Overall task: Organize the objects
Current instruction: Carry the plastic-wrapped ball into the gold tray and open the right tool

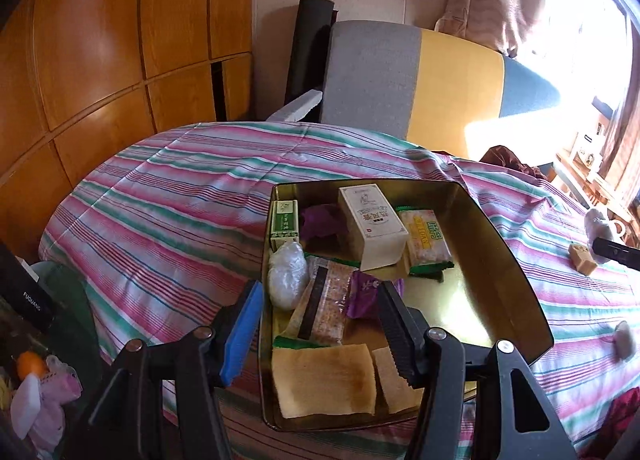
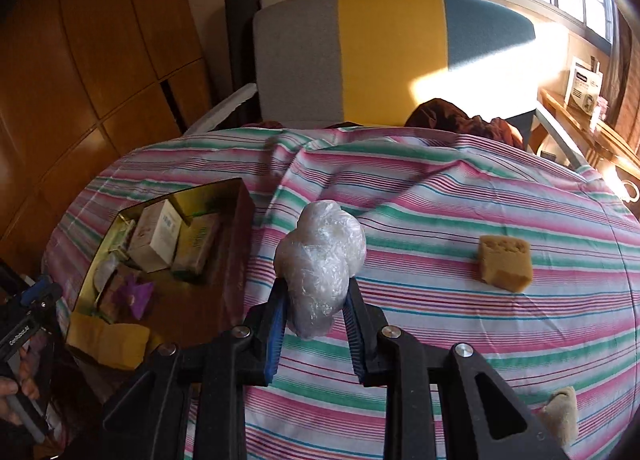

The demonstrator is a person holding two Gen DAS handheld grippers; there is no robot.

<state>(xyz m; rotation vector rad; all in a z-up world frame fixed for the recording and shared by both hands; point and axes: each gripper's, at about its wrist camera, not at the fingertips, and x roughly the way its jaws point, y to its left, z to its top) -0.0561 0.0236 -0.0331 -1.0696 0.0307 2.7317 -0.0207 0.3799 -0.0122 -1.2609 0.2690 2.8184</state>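
Note:
A gold tin tray [image 1: 516, 260] sits on the striped bedspread and holds a white box [image 1: 372, 228], a green box [image 1: 285, 222], snack packets [image 1: 426, 238], a plastic-wrapped lump [image 1: 287, 274], a purple wrapper [image 1: 362, 294] and tan wafers [image 1: 324, 378]. My left gripper [image 1: 316, 330] is open and empty, hovering over the tray's near end. My right gripper [image 2: 316, 314] is shut on a clear plastic-wrapped bundle [image 2: 320, 260], held above the bedspread to the right of the tray [image 2: 236, 196]. A tan sponge-like block [image 2: 505, 262] lies on the bedspread further right.
A grey, yellow and blue chair back [image 2: 392, 52] stands beyond the bed. Wooden cabinets [image 1: 120, 40] fill the left. A small pale object [image 2: 562, 416] lies at the near right. Clutter [image 1: 36, 380] sits at the lower left. A wooden shelf [image 2: 592, 128] stands by the window.

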